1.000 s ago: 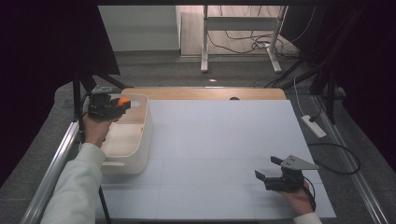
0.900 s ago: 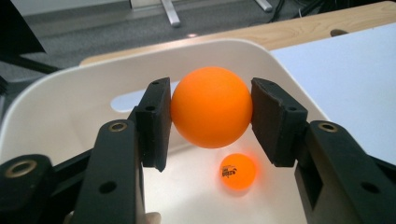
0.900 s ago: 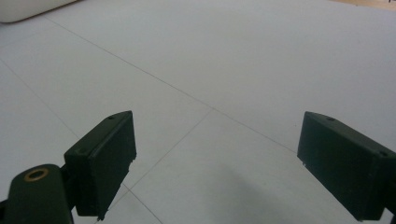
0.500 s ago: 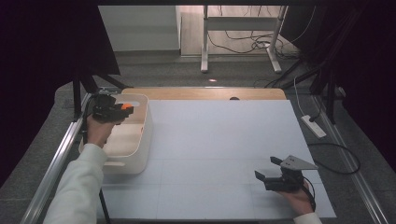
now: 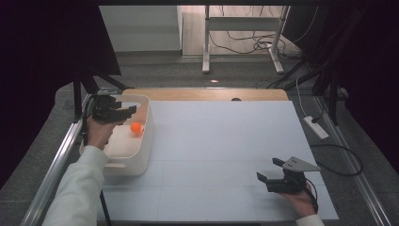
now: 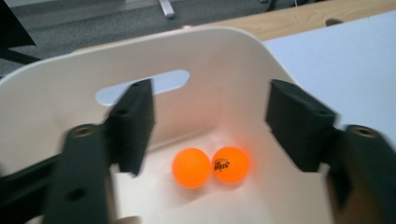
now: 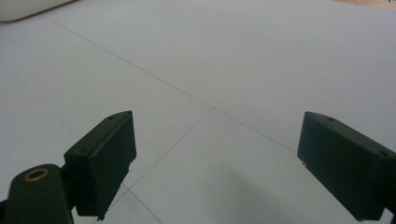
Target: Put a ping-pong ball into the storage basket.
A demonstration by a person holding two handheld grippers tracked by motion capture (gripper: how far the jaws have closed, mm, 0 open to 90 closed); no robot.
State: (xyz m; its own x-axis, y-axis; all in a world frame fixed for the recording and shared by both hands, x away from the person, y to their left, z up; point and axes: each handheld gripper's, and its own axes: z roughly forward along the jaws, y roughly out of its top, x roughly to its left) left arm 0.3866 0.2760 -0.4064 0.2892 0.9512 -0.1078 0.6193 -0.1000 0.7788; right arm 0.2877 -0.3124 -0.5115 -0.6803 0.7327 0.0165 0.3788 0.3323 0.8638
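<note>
Right gripper (image 5: pixel 270 175) nearest, at about 5 o'clock on the white table (image 5: pixel 226 141); jaws spread wide with bare surface between them in the right gripper view; idle, holding nothing.

Left gripper (image 5: pixel 123 114) at about 10 o'clock, hovering over the white bin (image 5: pixel 141 160); its jaws have just been opening and now stand apart with nothing between the pads; the release reads as done, my judgement.

Two orange balls (image 6: pixel 210 166) sit on the bin floor, touching side by side; the right one carries a small printed mark. In the left gripper view they lie below and beyond the jaw tips, roughly centred in the gap, toward 12 o'clock from the pads and short of the far wall with its handle slot (image 6: pixel 142 86); clear of both pads. In the high view one orange ball (image 5: pixel 136 128) shows just at 4 o'clock of the jaw tips.

Handling, as a guess: table-tennis type balls; very light, thin stiff shell, smooth; they'll roll and bounce at a nudge and squirt out of an off-centre pinch; a hard squeeze could dent them. Take one across its widest line, pads square on opposite sides, light force; with the pair touching, approach from the free outer side so the neighbour isn't knocked away.
</note>
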